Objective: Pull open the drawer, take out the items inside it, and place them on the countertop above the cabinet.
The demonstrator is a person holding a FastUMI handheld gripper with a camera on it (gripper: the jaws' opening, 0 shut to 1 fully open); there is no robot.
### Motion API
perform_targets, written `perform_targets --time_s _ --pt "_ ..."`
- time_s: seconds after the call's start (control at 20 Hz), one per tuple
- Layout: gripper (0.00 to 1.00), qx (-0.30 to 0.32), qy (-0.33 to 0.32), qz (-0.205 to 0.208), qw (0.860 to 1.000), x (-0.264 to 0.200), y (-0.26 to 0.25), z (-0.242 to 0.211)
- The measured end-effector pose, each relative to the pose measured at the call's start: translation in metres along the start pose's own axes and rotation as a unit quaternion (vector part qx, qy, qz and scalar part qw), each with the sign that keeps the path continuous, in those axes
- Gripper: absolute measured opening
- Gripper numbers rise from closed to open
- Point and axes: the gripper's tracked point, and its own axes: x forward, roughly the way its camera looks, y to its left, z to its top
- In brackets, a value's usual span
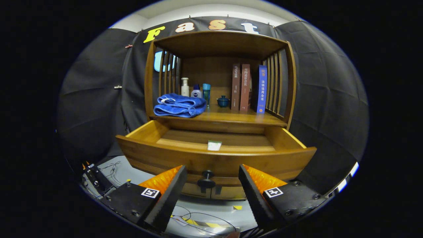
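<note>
Our gripper [210, 195] sits low in the frame, fingers spread with nothing between them, the drawer knob [206, 179] just ahead. At centre the drawer [211, 158] stands open; a small pale item [214, 145] lies inside. Next we must reach over the front and pinch it.

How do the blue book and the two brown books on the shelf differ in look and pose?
The blue book stands apart near the slatted right side, while the two brown books stand pressed together. The blue book's spine is bright blue with pale lettering; the brown books' are dull reddish-brown. All stand on the countertop above the open drawer. The tongs are open, their fingers either side of the drawer knob, touching nothing.
</note>
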Motion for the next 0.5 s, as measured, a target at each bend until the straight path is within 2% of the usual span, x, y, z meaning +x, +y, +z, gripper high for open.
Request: perform_targets --time_s 0.15,0.3,0.4,0.5 --pt "0.99 0.029 0.055 0.016 0.998 0.008 0.001 0.029" --pt "0.99 0.037 0.115 0.024 0.992 0.041 0.001 0.049" --pt "0.99 0.058 0.159 0.036 0.985 0.068 0.006 0.055" --pt "0.99 0.07 0.204 0.029 0.976 0.095 0.005 0.051"
